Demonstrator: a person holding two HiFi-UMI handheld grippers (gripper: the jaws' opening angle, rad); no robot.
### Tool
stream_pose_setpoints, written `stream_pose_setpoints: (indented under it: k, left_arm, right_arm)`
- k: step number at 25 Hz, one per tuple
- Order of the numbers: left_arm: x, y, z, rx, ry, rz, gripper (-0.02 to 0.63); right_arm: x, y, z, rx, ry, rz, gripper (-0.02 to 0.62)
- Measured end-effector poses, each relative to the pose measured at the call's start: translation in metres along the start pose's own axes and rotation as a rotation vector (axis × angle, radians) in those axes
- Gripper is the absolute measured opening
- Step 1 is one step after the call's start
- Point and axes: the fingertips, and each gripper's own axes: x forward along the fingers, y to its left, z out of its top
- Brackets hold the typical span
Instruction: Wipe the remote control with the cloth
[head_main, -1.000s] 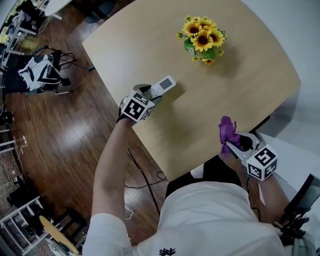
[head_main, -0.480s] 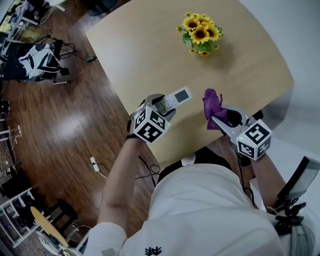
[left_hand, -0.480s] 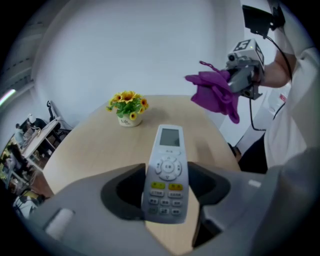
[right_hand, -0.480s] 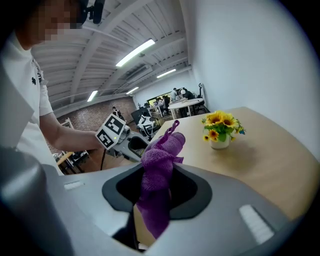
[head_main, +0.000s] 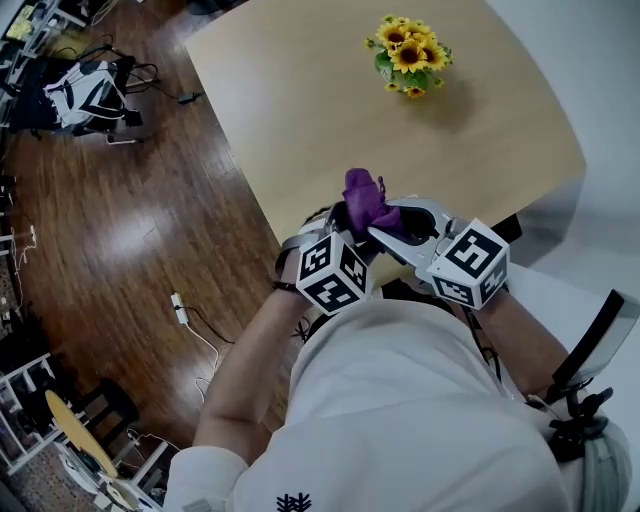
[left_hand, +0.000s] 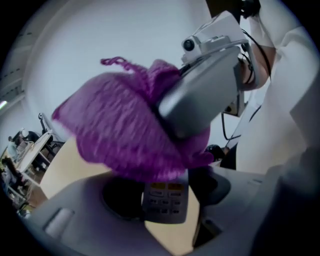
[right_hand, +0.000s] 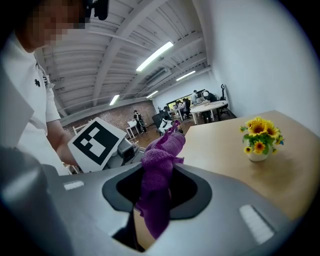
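Remote (left_hand: 165, 201) clamped in the jaws of the left gripper (head_main: 332, 228), held over the near edge of the bench (head_main: 300, 100), close to the person's chest. Right gripper (head_main: 395, 228) jaws pinched on the purple cloth (head_main: 366, 193), which covers the remote's far end; grippers side by side. Sunflowers (head_main: 409, 56) stand well apart, on the bench's far side.

The cloth (head_main: 365, 200) is purple and the remote control (left_hand: 165, 201) grey with orange buttons. Yellow sunflowers (head_main: 410, 57) sit near the pale wooden table's (head_main: 300, 100) far edge, above a dark brown floor (head_main: 120, 230).
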Motion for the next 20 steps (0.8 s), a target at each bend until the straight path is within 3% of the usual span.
stream_pose_setpoints:
  k: [6, 20]
  left_arm:
    - [-0.018, -0.011, 0.008, 0.017, -0.022, 0.013, 0.281]
    - [-0.031, -0.016, 0.0, -0.002, -0.026, 0.031, 0.279]
  right_arm:
    - [0.005, 0.01, -0.005, -0.005, 0.013, 0.017, 0.124]
    - [-0.071, -0.074, -0.003, -0.006, -0.007, -0.264, 0.124]
